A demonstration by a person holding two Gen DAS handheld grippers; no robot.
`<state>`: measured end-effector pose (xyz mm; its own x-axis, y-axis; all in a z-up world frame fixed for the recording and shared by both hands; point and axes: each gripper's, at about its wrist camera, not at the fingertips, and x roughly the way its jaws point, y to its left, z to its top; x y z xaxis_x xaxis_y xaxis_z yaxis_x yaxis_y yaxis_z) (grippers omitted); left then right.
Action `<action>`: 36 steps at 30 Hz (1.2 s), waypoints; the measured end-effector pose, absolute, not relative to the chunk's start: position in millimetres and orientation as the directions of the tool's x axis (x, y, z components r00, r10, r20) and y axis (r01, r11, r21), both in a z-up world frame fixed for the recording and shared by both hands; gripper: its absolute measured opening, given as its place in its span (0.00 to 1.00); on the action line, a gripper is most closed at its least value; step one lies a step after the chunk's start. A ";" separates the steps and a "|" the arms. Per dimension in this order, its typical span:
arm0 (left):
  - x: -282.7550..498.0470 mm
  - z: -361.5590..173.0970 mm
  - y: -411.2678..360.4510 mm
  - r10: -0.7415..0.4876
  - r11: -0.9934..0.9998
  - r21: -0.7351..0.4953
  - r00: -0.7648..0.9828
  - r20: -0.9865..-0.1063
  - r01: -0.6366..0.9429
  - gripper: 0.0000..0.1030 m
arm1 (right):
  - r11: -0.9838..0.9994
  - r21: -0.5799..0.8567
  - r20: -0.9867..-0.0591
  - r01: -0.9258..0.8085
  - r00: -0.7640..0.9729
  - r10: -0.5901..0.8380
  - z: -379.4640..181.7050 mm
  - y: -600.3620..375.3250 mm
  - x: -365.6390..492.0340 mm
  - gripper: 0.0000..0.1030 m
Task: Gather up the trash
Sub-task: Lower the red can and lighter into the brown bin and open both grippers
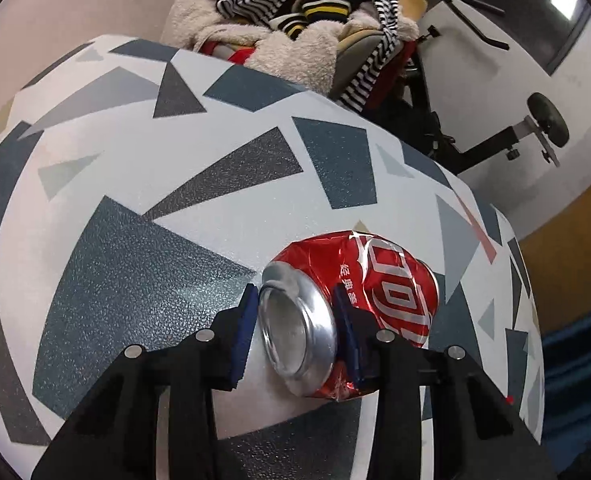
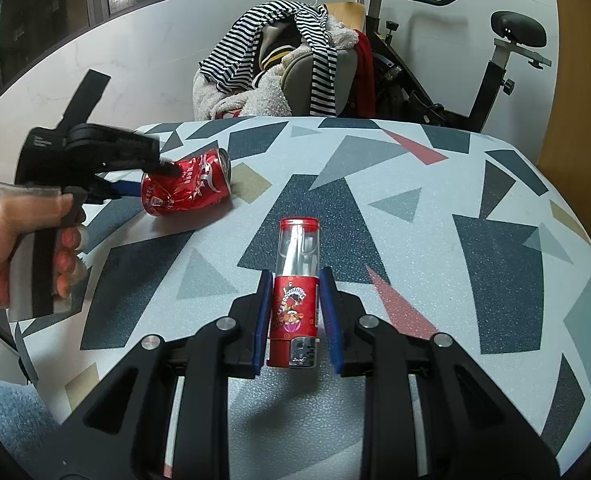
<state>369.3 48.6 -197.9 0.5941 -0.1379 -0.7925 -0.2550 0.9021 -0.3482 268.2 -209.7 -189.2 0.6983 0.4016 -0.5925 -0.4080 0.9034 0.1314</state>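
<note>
A crushed red soda can [image 1: 359, 312] lies on its side on the patterned table [image 1: 135, 184]. My left gripper [image 1: 295, 300] is shut on the can's silver end, with both blue pads against it. In the right wrist view the can [image 2: 187, 186] and my left gripper [image 2: 151, 178] show at the far left of the table. A red lighter [image 2: 295, 300] with a clear top lies flat on the table [image 2: 455, 200]. My right gripper [image 2: 294, 284] straddles the lighter, its blue pads close beside it on both sides, with small gaps.
A chair heaped with striped and fleecy clothes [image 2: 279, 64] stands just behind the table. An exercise bike [image 2: 455, 60] stands at the back right. The table's far edge runs behind the can [image 1: 415, 144].
</note>
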 end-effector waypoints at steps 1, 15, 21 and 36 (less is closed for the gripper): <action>366.9 -197.7 48.6 -0.147 0.907 -0.348 0.597 -0.789 -0.236 0.35 | 0.903 0.132 -0.593 -0.408 0.698 0.402 -189.3 -209.7 268.2 0.26; 287.2 -159.0 49.4 -0.273 0.948 -0.317 0.588 -0.761 0.031 0.34 | 0.901 0.128 -0.595 -0.415 0.695 0.404 -179.4 -208.7 256.9 0.26; 223.9 -149.8 45.0 -0.281 0.956 -0.278 0.591 -0.757 0.098 0.34 | 0.889 0.111 -0.586 -0.444 0.693 0.420 -165.9 -203.1 225.1 0.26; 61.1 -140.4 13.9 -0.273 0.959 -0.152 0.641 -0.717 0.238 0.34 | 0.849 0.105 -0.549 -0.517 0.682 0.483 -138.8 -190.7 112.6 0.26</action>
